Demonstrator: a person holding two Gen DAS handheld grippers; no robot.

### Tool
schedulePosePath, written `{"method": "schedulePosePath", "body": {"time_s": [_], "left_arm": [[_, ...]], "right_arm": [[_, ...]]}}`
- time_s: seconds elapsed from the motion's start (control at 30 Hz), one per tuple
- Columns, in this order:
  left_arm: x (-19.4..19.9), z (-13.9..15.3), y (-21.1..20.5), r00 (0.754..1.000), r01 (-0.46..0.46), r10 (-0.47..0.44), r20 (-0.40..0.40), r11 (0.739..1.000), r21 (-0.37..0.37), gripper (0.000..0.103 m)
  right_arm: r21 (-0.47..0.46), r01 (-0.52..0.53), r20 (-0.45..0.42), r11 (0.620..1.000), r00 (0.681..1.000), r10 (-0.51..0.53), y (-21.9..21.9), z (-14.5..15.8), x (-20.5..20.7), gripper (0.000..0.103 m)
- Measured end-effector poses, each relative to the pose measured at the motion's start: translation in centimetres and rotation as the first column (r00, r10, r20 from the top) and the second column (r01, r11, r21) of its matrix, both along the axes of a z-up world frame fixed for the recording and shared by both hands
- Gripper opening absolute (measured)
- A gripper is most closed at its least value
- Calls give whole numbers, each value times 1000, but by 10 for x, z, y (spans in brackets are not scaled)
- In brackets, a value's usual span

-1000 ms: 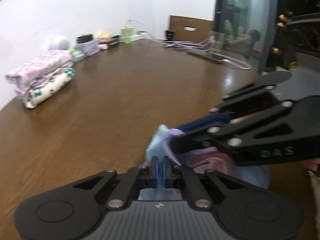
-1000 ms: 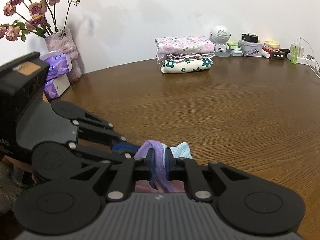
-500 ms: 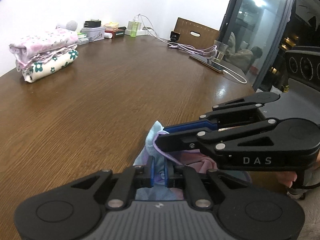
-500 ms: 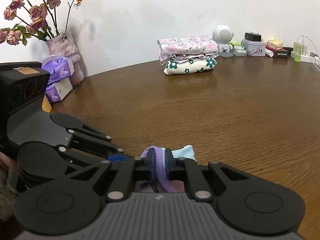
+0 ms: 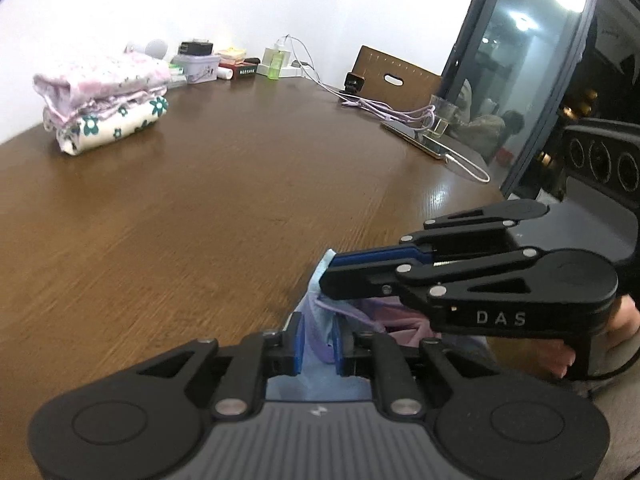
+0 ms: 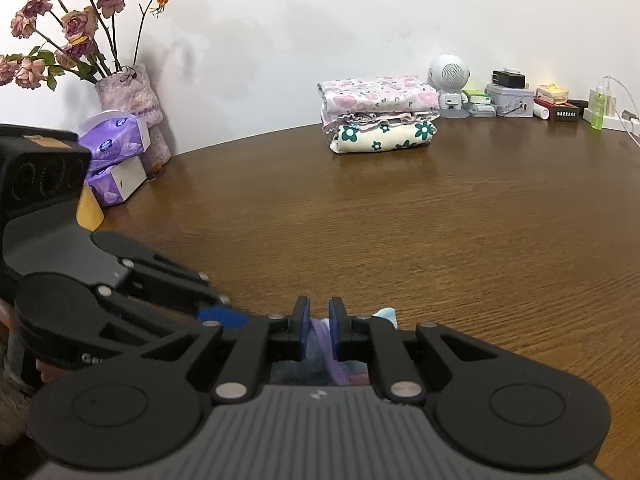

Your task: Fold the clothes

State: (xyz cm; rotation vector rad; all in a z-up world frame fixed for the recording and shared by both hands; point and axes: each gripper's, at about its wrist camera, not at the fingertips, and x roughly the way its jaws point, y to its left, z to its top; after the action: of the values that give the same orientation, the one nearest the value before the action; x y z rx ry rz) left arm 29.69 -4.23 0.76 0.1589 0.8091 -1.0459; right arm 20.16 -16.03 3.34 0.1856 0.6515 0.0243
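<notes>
A small light blue garment with purple trim and a pink inside [image 5: 320, 320] lies bunched at the near edge of the brown table [image 5: 200, 208]. My left gripper [image 5: 318, 342] has its jaws a little apart around the cloth. My right gripper [image 6: 319, 334] also has its jaws slightly apart with the purple trim [image 6: 320, 332] between them. In the left wrist view the right gripper [image 5: 332, 276] comes in from the right over the garment. In the right wrist view the left gripper [image 6: 216, 314] comes in from the left.
A stack of folded floral clothes [image 6: 380, 120] sits at the far side by the wall. A white speaker [image 6: 450, 84], small boxes and a green bottle [image 6: 598, 106] line the wall. Vase of dried roses [image 6: 128, 96] and tissue packs [image 6: 116, 148] far left. Phone and cables [image 5: 420, 140] at the right edge.
Both grippers' jaws have parted a little from tightly shut on the cloth. The garment sits lower, near the table edge.
</notes>
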Motion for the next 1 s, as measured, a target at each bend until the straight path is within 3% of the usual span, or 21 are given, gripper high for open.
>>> {"method": "schedulePosePath", "body": {"time_s": [0.2,0.3,0.53,0.77,1.0], "left_arm": [[-14,-2,-5,999,38,-40,34,998,42,12],[-15,-2,-2,999,50,-50,7,998,27,12],[-24,18,19,994,-29,26,110,999,24,14],[-45,24,9,987,49,-50,151,999,13,14],[-45,14,1,986,6,-17,168,998,64,14]], "right_arm": [[12,-12,-17,1000,1000,12,-1,-5,1,10],[22,-34,-38,999,999,35,1,-11,2,10],[42,-57,-52,998,997,59,3,-20,5,10],[127,-39,-16,991,999,42,-13,-14,0,10],[137,1,17,991,1000,-3,-30,-5,-11,10]]}}
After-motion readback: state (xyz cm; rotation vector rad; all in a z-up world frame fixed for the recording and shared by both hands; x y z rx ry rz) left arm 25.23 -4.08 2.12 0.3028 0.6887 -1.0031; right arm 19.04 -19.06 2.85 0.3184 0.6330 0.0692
